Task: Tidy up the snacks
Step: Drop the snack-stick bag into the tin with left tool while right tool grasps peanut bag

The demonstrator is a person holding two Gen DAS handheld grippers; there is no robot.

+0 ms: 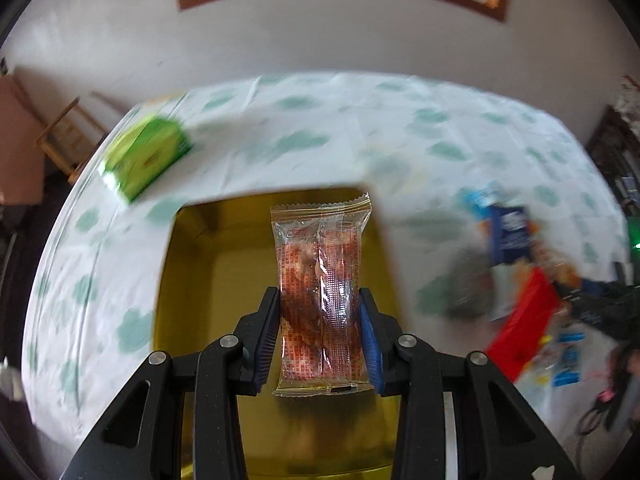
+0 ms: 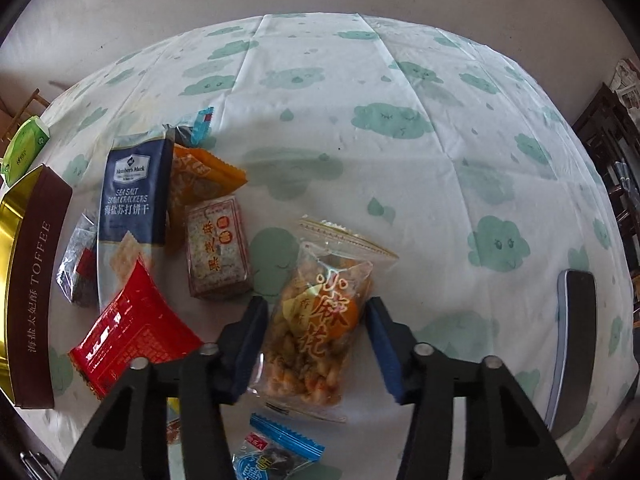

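Snacks lie scattered over a bench [image 2: 400,80] covered in a white cloth printed with green clouds. In the left wrist view, the left tongs [image 1: 319,320] are closed on a clear wrapper of reddish snack [image 1: 320,292], pinched upright at centre frame above a gold-lined tin [image 1: 192,280]; the surroundings are blurred, with a green box [image 1: 148,156] at upper left. In the right wrist view, the right tongs [image 2: 316,340] sit at lower centre, jaws either side of a clear bag of orange-brown snack [image 2: 316,332] lying on the bench; the left pad is against the bag, while whether the right pad touches it I cannot tell. Left of it lie a red packet [image 2: 132,332], a speckled brick-shaped pack [image 2: 218,248], an orange packet [image 2: 200,176] and a navy cracker bag [image 2: 134,192]. The tin's brown TOFFEE wall [image 2: 36,280] curves along the left edge, and a blue-edged packet [image 2: 276,452] sits at the bottom.
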